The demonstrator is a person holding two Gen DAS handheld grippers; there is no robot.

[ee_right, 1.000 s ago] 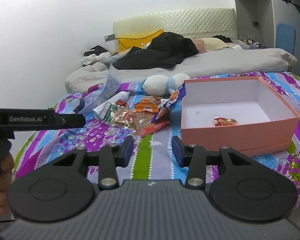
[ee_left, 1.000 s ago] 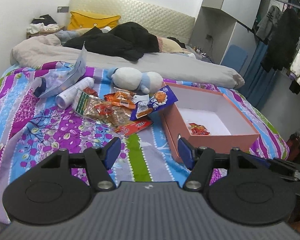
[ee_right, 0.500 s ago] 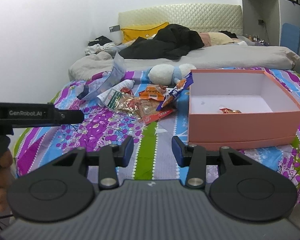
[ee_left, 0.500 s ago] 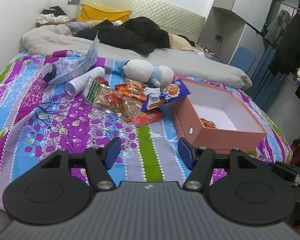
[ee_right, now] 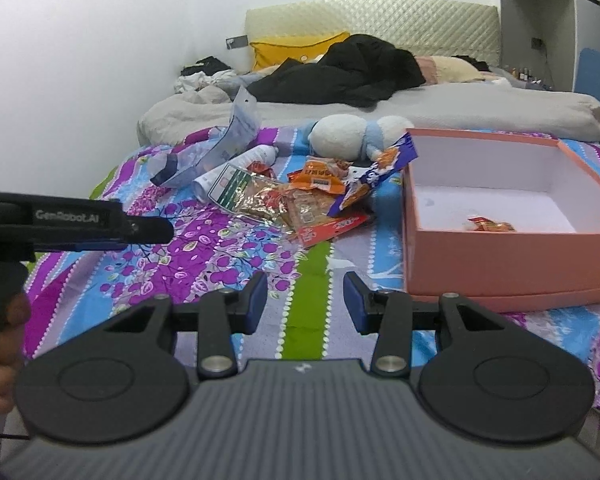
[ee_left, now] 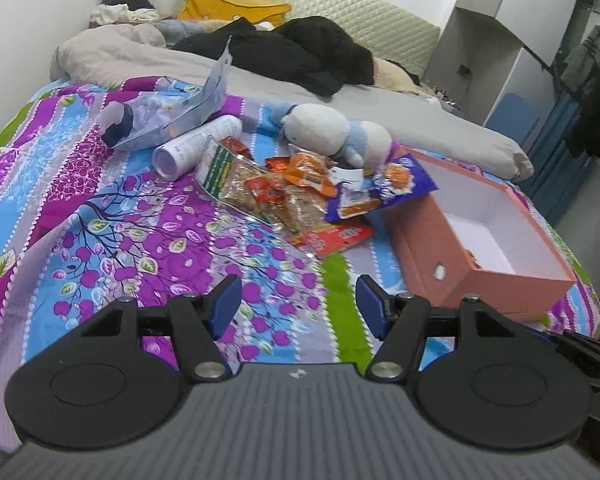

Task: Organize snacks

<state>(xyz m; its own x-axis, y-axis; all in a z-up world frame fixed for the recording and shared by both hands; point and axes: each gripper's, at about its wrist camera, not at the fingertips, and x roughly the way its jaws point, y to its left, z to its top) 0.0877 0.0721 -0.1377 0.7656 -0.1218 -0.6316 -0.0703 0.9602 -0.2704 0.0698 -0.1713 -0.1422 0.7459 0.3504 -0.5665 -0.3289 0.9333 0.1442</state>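
A pile of snack packets lies on the patterned bedspread: a clear bag with a green label (ee_left: 236, 184) (ee_right: 256, 194), orange packets (ee_left: 308, 170) (ee_right: 320, 174), a purple packet (ee_left: 384, 192) (ee_right: 374, 172) and a red packet (ee_left: 334, 236) (ee_right: 332, 226). An open pink box (ee_left: 432, 248) (ee_right: 500, 264) sits to their right with one small orange-red packet (ee_right: 490, 225) inside. My left gripper (ee_left: 298, 308) is open and empty, above the bedspread short of the pile. My right gripper (ee_right: 305, 302) is open and empty, near the box's front left corner.
A plush toy (ee_left: 336, 132) (ee_right: 356, 136), a white tube (ee_left: 196, 146) and a clear blue pouch (ee_left: 172, 116) lie behind the snacks. Grey duvet and black clothes (ee_left: 300, 52) cover the far bed. The left gripper's body (ee_right: 72, 220) shows at the right view's left edge.
Both grippers have moved forward and lower toward the bed; the snack pile and box look nearer. Both jaws have stayed open. Nothing on the bed has moved.
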